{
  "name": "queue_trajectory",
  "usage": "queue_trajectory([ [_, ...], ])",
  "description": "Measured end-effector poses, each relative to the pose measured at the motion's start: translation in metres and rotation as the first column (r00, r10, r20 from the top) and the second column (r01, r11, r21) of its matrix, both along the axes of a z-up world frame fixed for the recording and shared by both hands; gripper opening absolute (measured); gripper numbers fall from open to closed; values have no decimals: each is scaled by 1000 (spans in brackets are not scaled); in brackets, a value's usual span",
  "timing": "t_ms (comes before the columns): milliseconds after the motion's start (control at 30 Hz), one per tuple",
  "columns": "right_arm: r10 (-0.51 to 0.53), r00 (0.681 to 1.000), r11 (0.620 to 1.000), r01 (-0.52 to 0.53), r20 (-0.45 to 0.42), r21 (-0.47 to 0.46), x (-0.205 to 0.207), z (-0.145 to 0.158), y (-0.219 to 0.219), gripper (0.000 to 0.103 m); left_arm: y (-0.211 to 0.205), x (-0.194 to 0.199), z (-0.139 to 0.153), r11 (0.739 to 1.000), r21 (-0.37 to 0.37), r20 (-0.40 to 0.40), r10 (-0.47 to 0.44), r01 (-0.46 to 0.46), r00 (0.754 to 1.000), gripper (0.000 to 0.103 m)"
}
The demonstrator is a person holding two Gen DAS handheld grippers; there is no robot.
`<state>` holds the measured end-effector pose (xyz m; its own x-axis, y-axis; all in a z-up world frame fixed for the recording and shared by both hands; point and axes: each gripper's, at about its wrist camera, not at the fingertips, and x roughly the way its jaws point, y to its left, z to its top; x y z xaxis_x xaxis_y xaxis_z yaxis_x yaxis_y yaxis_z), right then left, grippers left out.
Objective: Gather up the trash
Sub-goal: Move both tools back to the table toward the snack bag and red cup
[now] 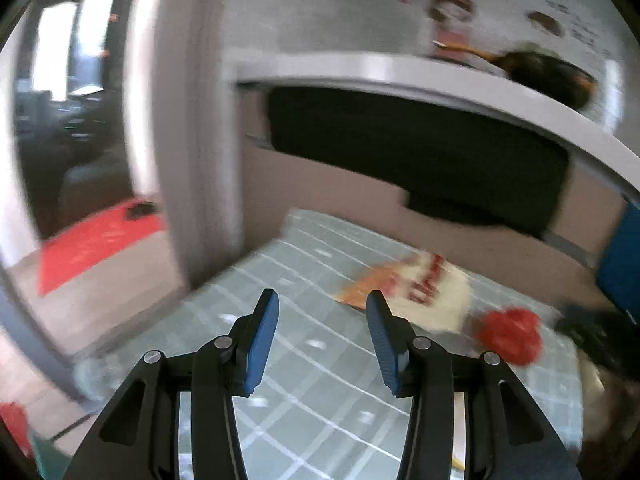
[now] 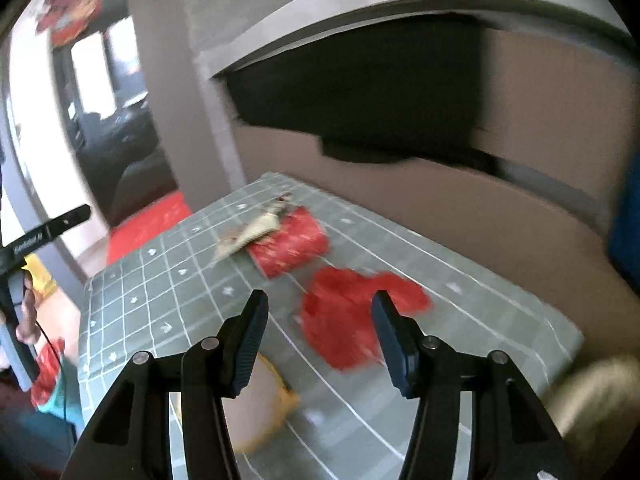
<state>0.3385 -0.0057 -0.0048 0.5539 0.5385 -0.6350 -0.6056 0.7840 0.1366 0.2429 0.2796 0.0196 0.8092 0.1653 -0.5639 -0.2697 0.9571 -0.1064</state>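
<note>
Above the grey-green gridded mat (image 2: 168, 280), both the left gripper (image 1: 322, 312) and right gripper (image 2: 320, 312) are held spread, empty, near crumpled red paper (image 2: 352, 316).

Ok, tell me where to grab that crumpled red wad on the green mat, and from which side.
Take the crumpled red wad by its raised, bunched middle, coming down from above with the right hand-held gripper, whose jaws are open. It lies low on the green mat, so its thin edges probably offer little to pinch.
</note>
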Motion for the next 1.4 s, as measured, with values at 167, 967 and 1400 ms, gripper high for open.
queue_trajectory([
  [167,21,999,996,-19,29,-90,27,8,41,47,-21,42,-45,954,-199,-65,-240,223,969,47],
  [967,-116,993,987,115,0,-110,57,-10,-28,47,29,123,-89,804,-592,-130,-161,54,978,45],
  [1400,13,991,998,-21,-134,-61,118,-8,60,47,82,254,-115,929,-362,-228,-160,69,960,45],
])
